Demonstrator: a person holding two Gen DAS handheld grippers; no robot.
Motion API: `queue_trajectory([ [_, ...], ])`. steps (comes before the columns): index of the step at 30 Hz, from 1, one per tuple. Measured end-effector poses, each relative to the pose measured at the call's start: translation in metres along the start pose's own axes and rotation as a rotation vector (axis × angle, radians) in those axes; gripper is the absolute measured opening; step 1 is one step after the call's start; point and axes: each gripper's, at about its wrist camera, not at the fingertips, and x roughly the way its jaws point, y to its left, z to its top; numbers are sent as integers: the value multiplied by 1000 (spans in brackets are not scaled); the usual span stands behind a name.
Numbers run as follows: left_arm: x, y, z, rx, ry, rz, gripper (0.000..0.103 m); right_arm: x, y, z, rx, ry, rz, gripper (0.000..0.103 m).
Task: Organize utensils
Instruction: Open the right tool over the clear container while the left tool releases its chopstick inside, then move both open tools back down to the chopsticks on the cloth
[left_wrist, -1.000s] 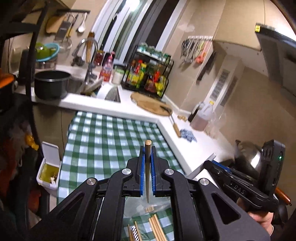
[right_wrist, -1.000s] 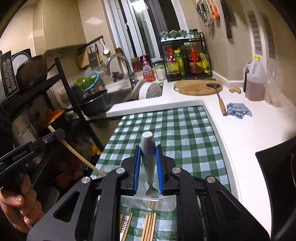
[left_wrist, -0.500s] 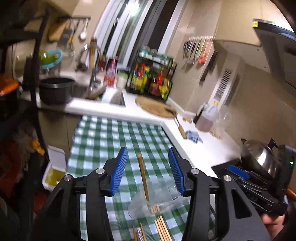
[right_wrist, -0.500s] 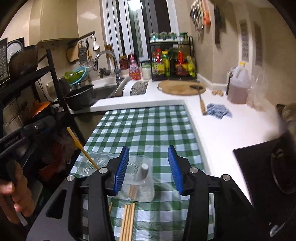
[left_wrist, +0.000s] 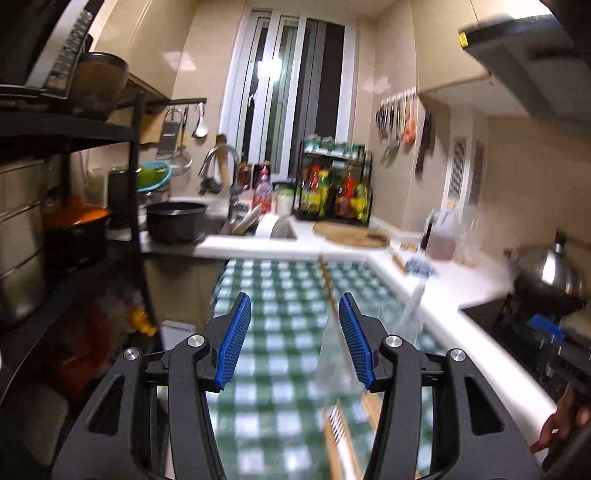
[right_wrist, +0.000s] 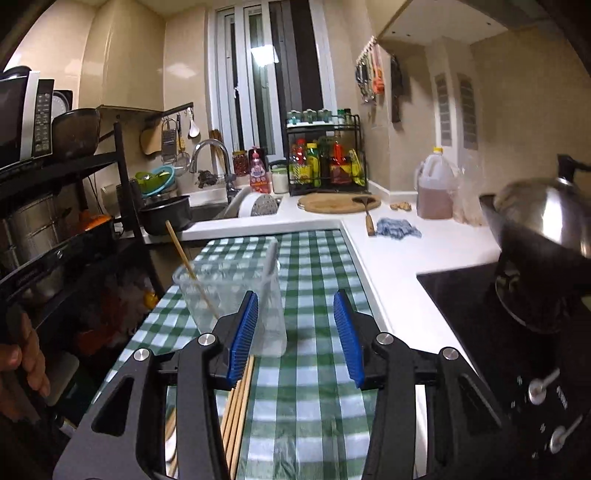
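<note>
A clear plastic container (right_wrist: 229, 295) stands on the green checked cloth (right_wrist: 314, 266). A wooden chopstick (right_wrist: 190, 269) and a white-handled utensil (right_wrist: 271, 258) lean inside it. My right gripper (right_wrist: 295, 332) hangs just short of the container and to its right; its jaws are closing with nothing pressed between them. Several loose chopsticks (right_wrist: 236, 406) lie on the cloth under its left finger. In the blurred left wrist view my left gripper (left_wrist: 295, 332) is open and empty. The container (left_wrist: 343, 354) with its chopstick (left_wrist: 328, 284) sits behind that gripper's right finger, and more chopsticks (left_wrist: 340, 435) lie below.
A black shelf rack (right_wrist: 74, 206) stands to the left of the cloth. Right of the cloth, a lidded wok (right_wrist: 543, 236) sits on the stove. At the back are the sink (right_wrist: 207, 210), a black pot (right_wrist: 166, 218), a cutting board (right_wrist: 338, 203), an oil jug (right_wrist: 436, 188) and a blue rag (right_wrist: 399, 227).
Both grippers opened, letting the chopstick and the white-handled utensil into the container, then drew back from it. The container now shows farther ahead in both views.
</note>
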Motion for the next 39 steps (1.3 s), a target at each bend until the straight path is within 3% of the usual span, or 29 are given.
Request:
queue_trajectory([
  [4,-20,0,-37,24,53,29,44,-5,-2,-29,33,104,55,30],
  [9,-37,5,-79,-20,145,-2,40,-12,11,-64,13,179,82,28],
  [10,-39,4,-89,-23,167,-12,39,-11,13,-72,14,195,84,23],
  [14,-40,3,-129,-65,250,-12,17,5,20,-100,24,284,122,3],
  [16,-36,2,-146,-84,295,-24,11,14,28,-114,-4,316,142,3],
  [19,-25,1,-167,-138,376,-70,10,28,33,-130,-6,377,156,3],
  [21,-20,-4,-174,-119,406,-91,10,35,34,-136,15,415,174,3],
  [36,-16,-18,-201,-98,490,-134,10,53,51,-162,-12,523,220,7],
  [39,-16,-22,-200,-73,491,-132,10,52,52,-162,-37,522,190,8],
])
